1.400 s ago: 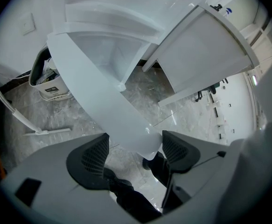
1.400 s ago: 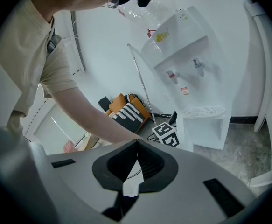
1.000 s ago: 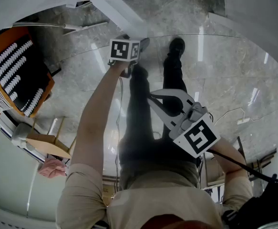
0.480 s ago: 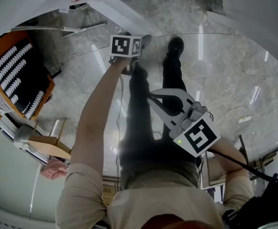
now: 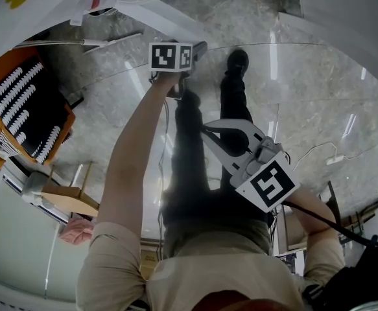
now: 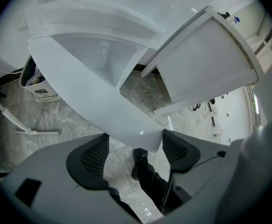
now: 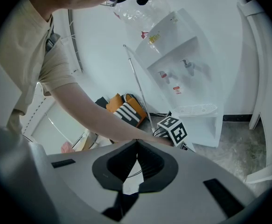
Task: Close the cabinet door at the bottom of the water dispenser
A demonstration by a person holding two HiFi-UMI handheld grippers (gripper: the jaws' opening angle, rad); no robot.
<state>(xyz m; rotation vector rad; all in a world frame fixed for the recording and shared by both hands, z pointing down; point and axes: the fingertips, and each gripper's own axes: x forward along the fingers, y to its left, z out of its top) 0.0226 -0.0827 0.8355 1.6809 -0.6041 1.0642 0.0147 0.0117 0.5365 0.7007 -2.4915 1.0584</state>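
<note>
1. My left gripper is out at arm's length, low at the foot of the dispenser. Its 2 jaws are spread.
2. The door is open. It juts out from the dispenser base as a white panel, and its free corner lies between my left jaws.
3. The pad at the right of the left gripper view sits just beside that corner; I cannot tell whether it touches. The other pad stands apart from the door.
4. In the head view the door shows edge-on, running from the dispenser to the left gripper's marker cube.
5. My right gripper is in front of my legs, well apart from the dispenser. Its 2 jaws are pressed together tip to tip, with nothing between them.
6. The right gripper view looks across at the dispenser: 2 taps, a drip tray below them, and the cabinet under the tray.
7. My shoe stands on the marble floor just beyond the door's corner.
8. An orange bag lies on the floor near the dispenser.
</note>
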